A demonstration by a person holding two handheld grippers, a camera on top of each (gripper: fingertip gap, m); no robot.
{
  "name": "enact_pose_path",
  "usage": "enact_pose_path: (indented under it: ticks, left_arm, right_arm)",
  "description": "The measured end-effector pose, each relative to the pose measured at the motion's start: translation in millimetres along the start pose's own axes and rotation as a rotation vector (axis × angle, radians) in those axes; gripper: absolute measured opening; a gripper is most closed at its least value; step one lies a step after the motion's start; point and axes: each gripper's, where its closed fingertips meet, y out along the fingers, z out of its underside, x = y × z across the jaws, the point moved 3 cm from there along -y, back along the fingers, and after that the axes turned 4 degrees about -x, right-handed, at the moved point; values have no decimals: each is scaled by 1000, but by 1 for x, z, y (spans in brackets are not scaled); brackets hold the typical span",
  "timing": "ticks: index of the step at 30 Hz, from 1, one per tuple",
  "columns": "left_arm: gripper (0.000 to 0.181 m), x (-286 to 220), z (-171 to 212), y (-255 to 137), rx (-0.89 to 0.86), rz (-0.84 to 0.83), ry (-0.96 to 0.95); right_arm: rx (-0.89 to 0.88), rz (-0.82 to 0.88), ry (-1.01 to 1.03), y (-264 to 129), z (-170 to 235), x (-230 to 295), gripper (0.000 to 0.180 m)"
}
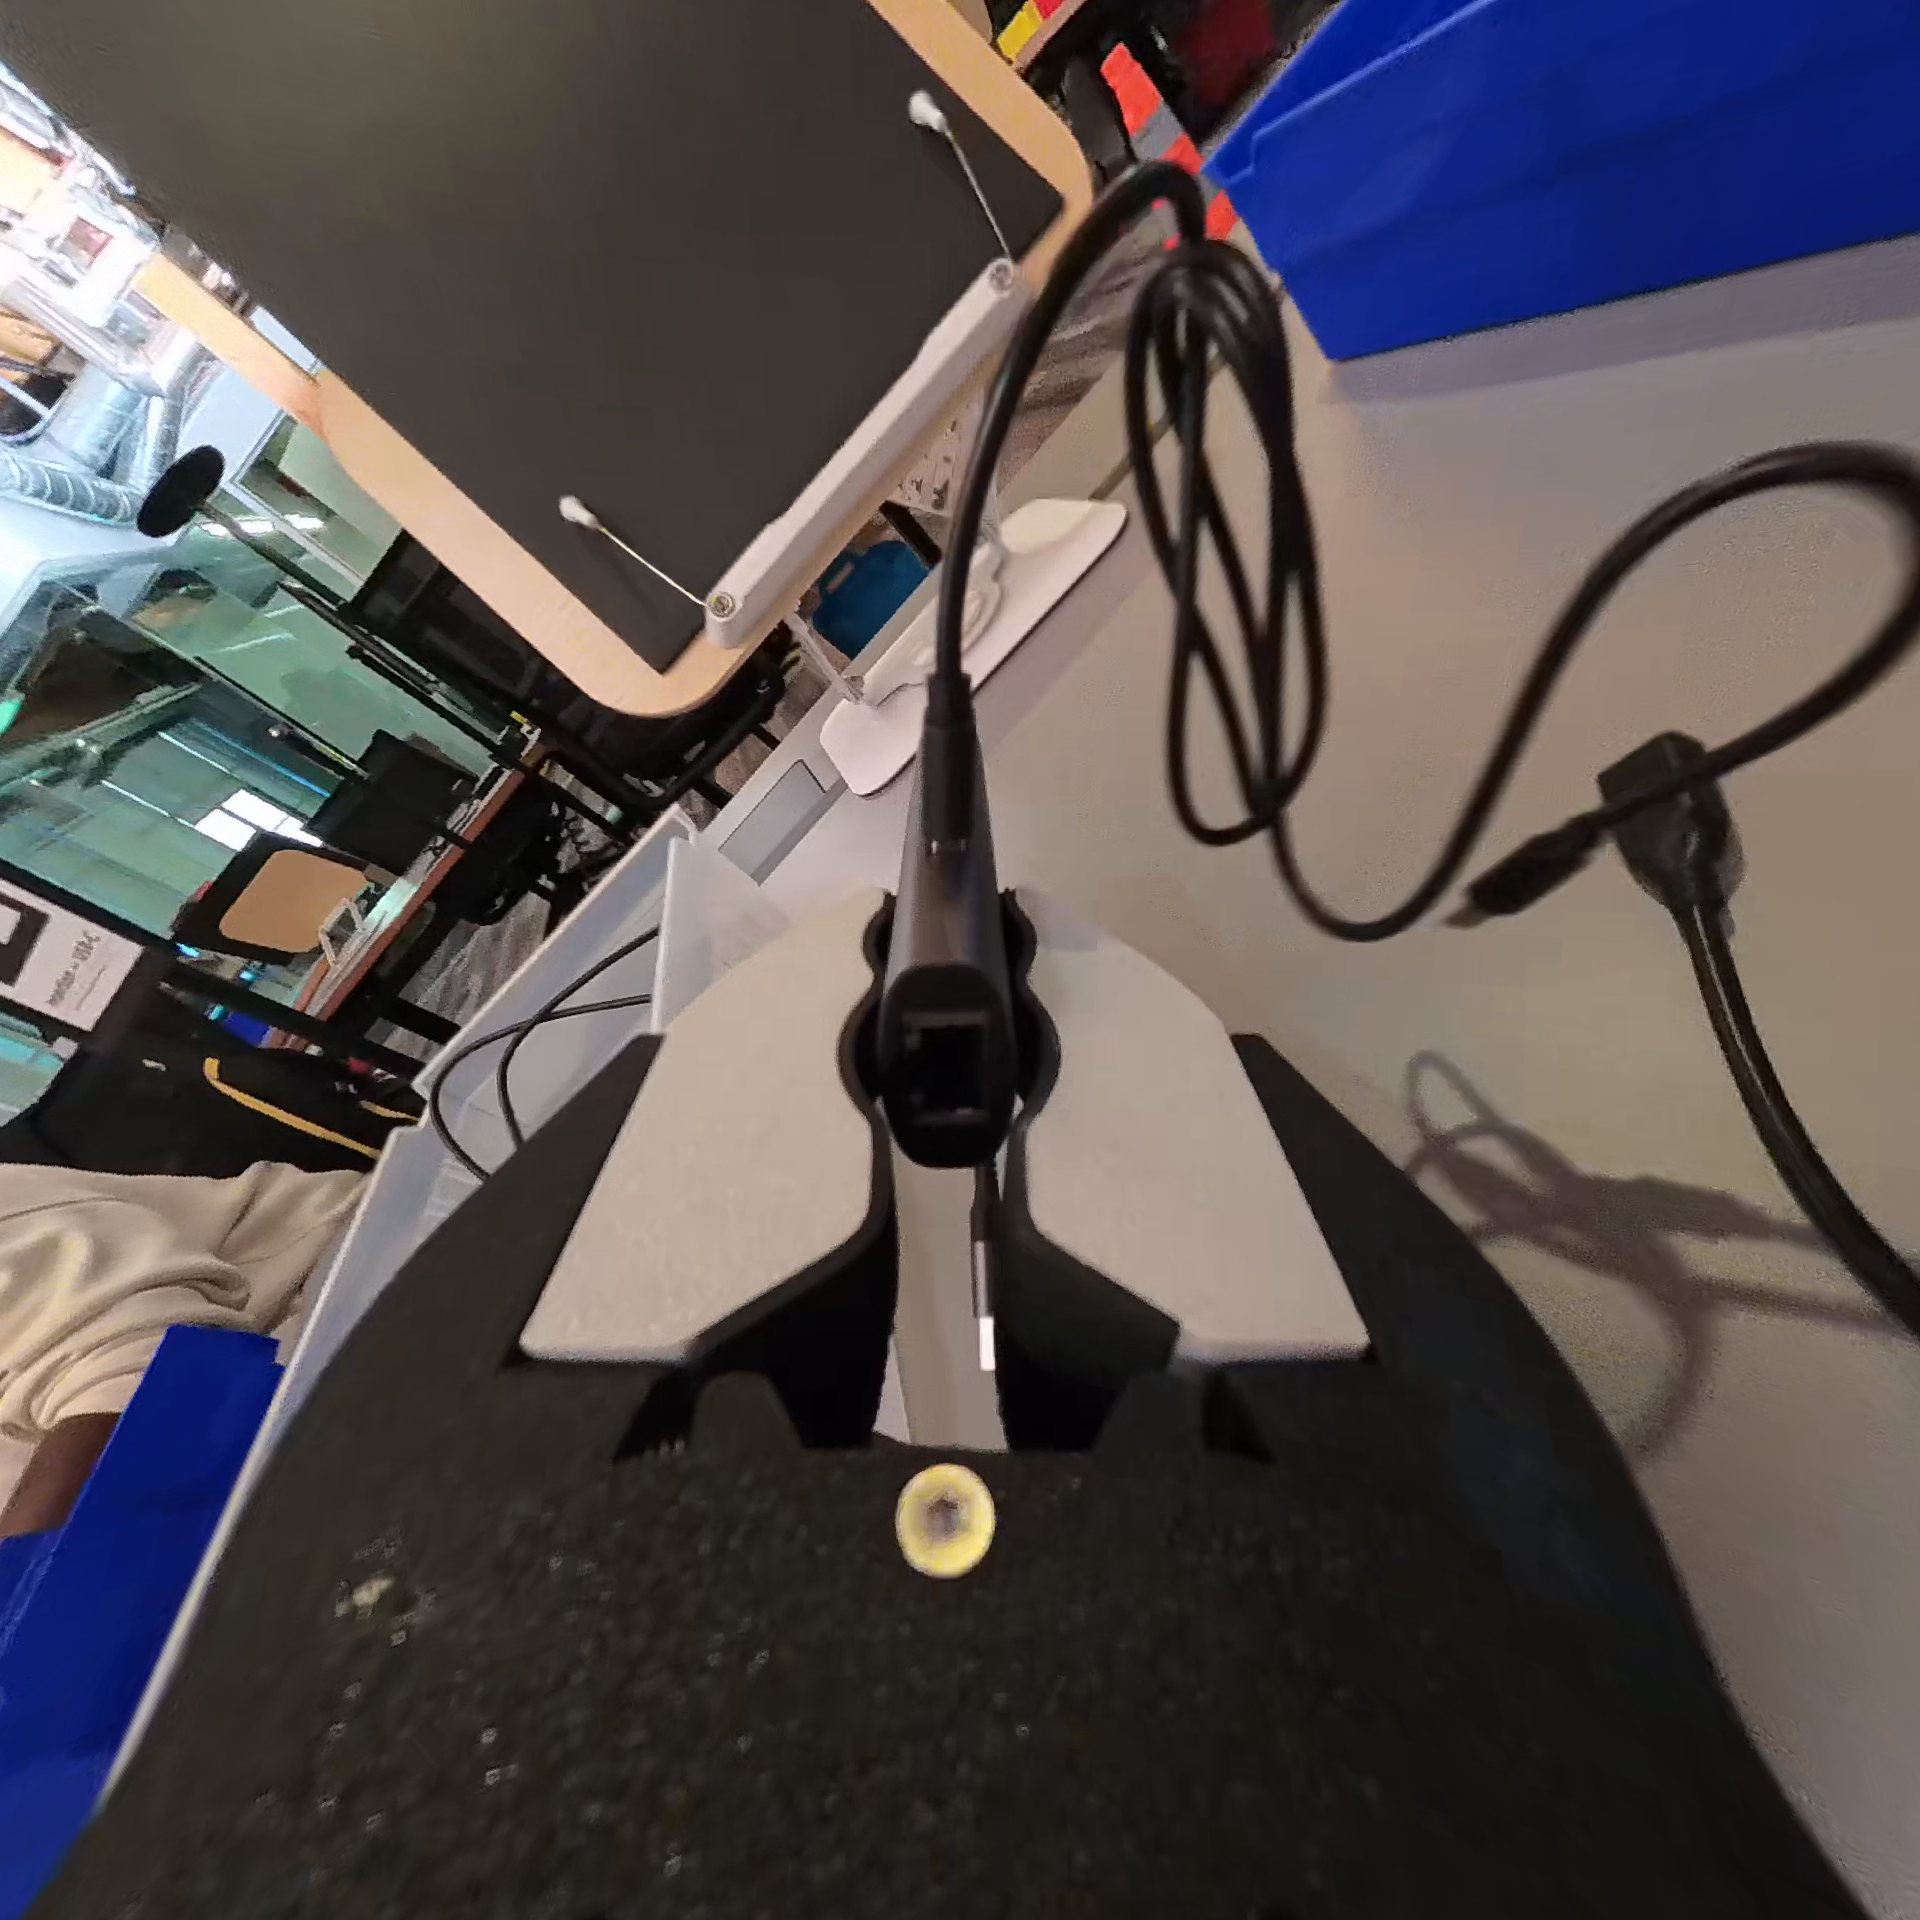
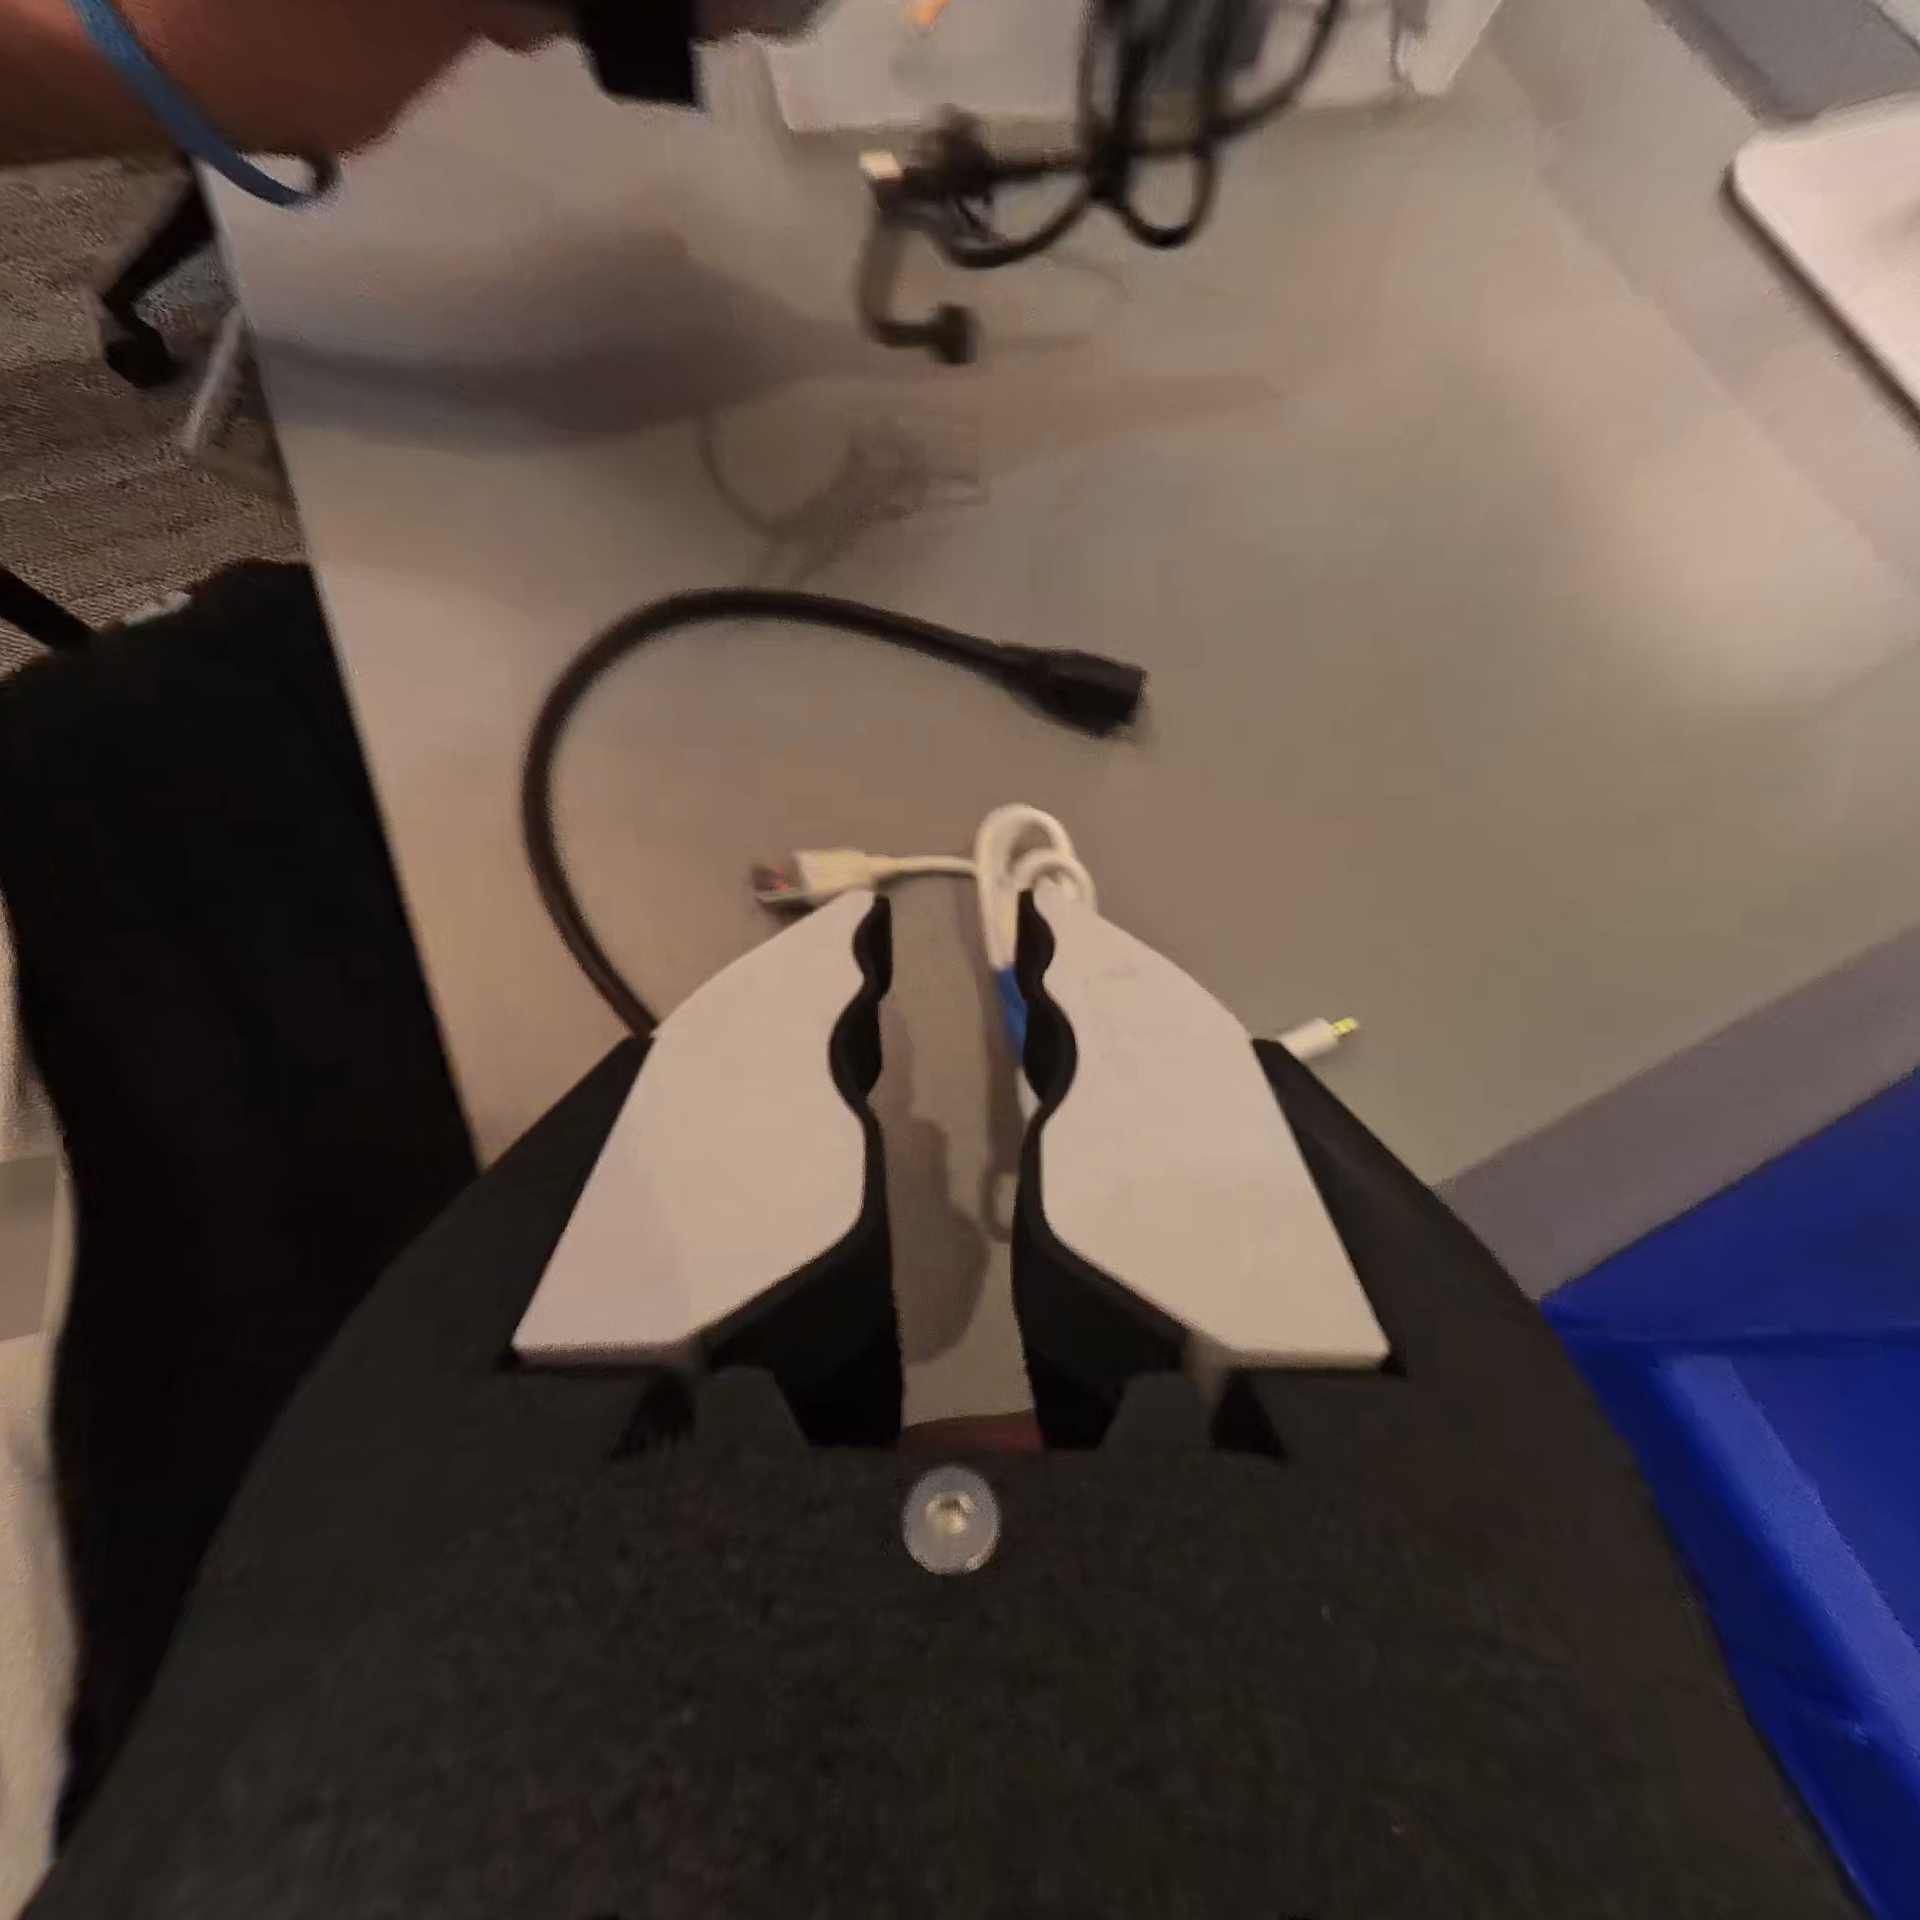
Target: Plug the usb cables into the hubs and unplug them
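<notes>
left wrist view, left gripper (image 1: 951, 997) clamped on black hub (image 1: 943, 1049), lengthwise along fingers, right gripper (image 2: 956, 925) fingers apart

Black hub (image 1: 948, 1049): clamped between the left claw (image 1: 951, 997) fingers, open port facing the camera, its lead arching upward. Black coiled cable (image 1: 1236, 540) lies on the tabletop (image 1: 1507, 623) beyond. White USB cable (image 2: 997, 873): bundled, resting on the tabletop just ahead of the right claw (image 2: 954, 935). Thick black cable (image 2: 727, 644) lies curved nearby.
</notes>
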Motion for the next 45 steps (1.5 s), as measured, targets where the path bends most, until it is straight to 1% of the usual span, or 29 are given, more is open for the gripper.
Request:
enact_pose_path:
  ticks: [1, 2, 3, 5, 7, 8, 9, 10, 12, 14, 15, 16, 18, 20, 21, 22, 23, 24, 26, 28, 30, 32, 34, 37, 39, 41, 43, 44, 45]
  left_arm:
    - [16, 0, 0, -1, 2, 1, 19]
    - [16, -1, 0, -2, 1, 2, 34]
    - [16, -1, -1, -2, -2, 7, 40]
    - [16, -4, -1, -3, -3, 18, 35]
    - [16, -9, 0, -2, 0, 51, 32]
    - [16, -12, 1, -2, 3, 64, 37]
    - [16, -14, 2, -2, 6, 65, 49]
    - [16, -15, 3, -2, 10, 67, 65]
    - [17, -18, 4, -4, 12, 72, 89]
    - [16, -18, 5, -5, 11, 69, 99]
    - [16, -18, 5, -5, 10, 68, 98]
    - [16, -17, 5, -5, 10, 64, 94]
    - [16, -16, 6, -5, 15, 60, 79]
    - [16, -14, 6, -3, 20, 55, 64]
    - [16, -13, 6, -3, 19, 56, 56]
    - [16, -13, 6, -2, 18, 59, 48]
    - [16, -13, 5, -1, 18, 60, 39]
    - [16, -12, 5, -1, 20, 60, 32]
    - [16, -13, 4, -1, 19, 64, 26]
    - [17, -14, 4, -1, 20, 66, 30]
    - [16, -16, 5, -1, 21, 72, 31]
    - [17, -19, 6, 1, 26, 84, 28]
    - [17, -21, 7, 1, 31, 92, 28]
    - [17, -21, 7, 0, 34, 94, 26]
    - [17, -20, 7, -1, 36, 91, 23]
    - [17, -18, 7, -1, 38, 83, 19]
    - [17, -16, 8, -1, 43, 79, 8]
    - [17, -16, 8, -1, 44, 79, 1]
    - [17, -15, 9, -1, 44, 81, -7]
  right_arm:
    - [19, -26, 25, 2, 8, -10, 28]
    - [30, -84, 54, 4, 14, -15, 37]
    - [58, -139, 80, 7, 20, -20, 42]
    - [138, -180, 77, 17, 31, -31, 40]
    - [165, -210, 73, 28, 34, -30, 37]
    - [193, -205, 61, 32, 38, -30, 26]
    - [207, -210, 54, 34, 40, -27, 19]
    - [208, -202, 53, 35, 39, -26, 14]
    - [185, -101, 57, 32, 36, -33, 13]
    - [57, -17, 65, 23, 18, -36, 12]
    - [-10, 74, 44, 17, 8, -41, 12]
    - [-59, 194, -18, 10, -1, -47, 11]
    - [-98, 394, -271, -2, -16, -48, 11]
    - [-17, 602, -578, -6, -19, -50, 10]
    - [52, 665, -753, -2, -17, -49, 11]
    - [130, 664, -914, 7, -9, -47, 11]
    - [198, 625, -1021, 18, 2, -43, 11]
    - [243, 549, -1063, 25, 14, -38, 11]
    - [264, 362, -962, 30, 27, -22, 12]
    - [267, 206, -821, 26, 32, -4, 20]
    - [235, 125, -699, 18, 29, 10, 21]
    - [234, 23, -539, 12, 31, 24, 29]
    - [224, -53, -368, 7, 31, 34, 30]
    - [95, -192, 8, 1, 13, 45, 30]
    - [-100, -356, 282, -9, -19, 55, 31]
    - [-248, -374, 515, -13, -43, 45, 32]
    - [-346, -325, 657, -15, -57, 32, 41]
    - [-390, -268, 704, -15, -62, 22, 41]
    - [-394, -163, 743, -12, -61, 10, 41]
